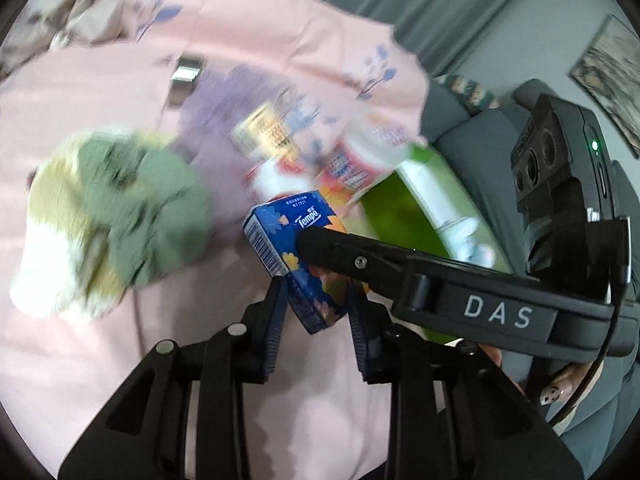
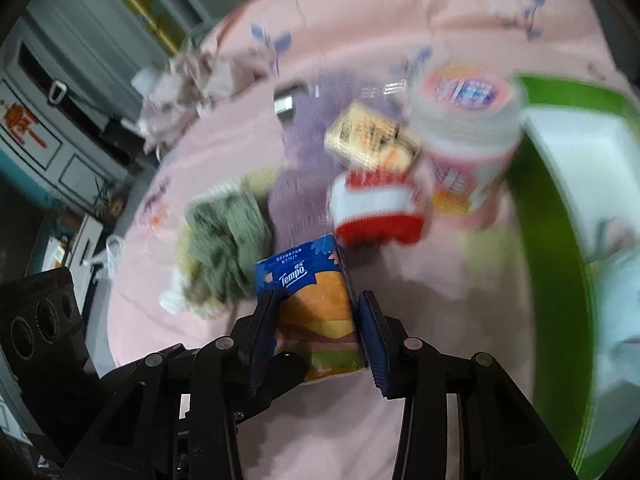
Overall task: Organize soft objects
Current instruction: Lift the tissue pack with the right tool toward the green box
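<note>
I am holding one blue tissue pack (image 2: 310,300) with both claws at once, lifted just above the pink bedsheet (image 1: 80,100). My right claw (image 2: 318,320) is gripping it across its wide faces, the pads pressing on either side, jaws at a middling width. My left claw (image 1: 316,308) is squeezing the lower end of the same pack across its thin sides, jaws narrow and tight on it; the right claw's finger is crossing over the top of the pack in that view.

Taking the pack as the landmark: the green-and-cream plush toy (image 1: 120,216) is lying just left of it on the sheet, the red-and-white knitted piece (image 2: 378,212) and the yellow packet (image 2: 368,136) are lying beyond it, the big white-and-pink tub (image 2: 468,128) farther beyond and to the right, and the green bin (image 2: 552,240) is sitting well to its right.

To do this well, I judge I should be letting one claw ease off before the other pulls, so the soft pack is not crushed or twisted, then carrying it level toward the bin, keeping it clear of the tub.
</note>
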`<state>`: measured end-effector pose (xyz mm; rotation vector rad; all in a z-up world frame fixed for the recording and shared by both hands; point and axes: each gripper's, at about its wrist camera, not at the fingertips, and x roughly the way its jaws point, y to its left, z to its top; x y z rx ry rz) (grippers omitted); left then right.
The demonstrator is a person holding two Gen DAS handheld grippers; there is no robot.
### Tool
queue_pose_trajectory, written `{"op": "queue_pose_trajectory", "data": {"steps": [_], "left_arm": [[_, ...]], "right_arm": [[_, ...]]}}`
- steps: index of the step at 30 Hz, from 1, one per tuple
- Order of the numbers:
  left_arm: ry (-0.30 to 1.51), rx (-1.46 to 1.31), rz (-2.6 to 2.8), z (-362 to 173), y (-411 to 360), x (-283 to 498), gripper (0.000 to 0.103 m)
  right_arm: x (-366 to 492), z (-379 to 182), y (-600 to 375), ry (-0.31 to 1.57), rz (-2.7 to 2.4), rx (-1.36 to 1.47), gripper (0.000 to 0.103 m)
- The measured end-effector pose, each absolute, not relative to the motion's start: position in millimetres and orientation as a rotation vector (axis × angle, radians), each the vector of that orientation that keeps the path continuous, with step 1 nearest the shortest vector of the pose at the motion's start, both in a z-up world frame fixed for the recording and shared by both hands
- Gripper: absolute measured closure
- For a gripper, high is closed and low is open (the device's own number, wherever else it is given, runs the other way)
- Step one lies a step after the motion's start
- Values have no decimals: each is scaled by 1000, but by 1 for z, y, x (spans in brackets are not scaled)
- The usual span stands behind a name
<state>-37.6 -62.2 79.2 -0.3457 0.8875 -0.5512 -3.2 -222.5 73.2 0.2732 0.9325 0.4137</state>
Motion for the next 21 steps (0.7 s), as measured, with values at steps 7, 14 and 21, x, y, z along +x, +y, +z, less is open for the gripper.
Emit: {"op": "queue_pose_trajectory", "data": {"steps": [7,14,21], "left_arm": [[781,-275,-663,122,-108,-43,76],[784,-224,-760,136,-160,-43,76],[813,-165,-848,135,-217,-36,76]], "right_arm": [[-30,109,-273,782,315,320,59],[-44,120,-321,723,187,365,59],[-54,116,-372,697,61,439,59]]}}
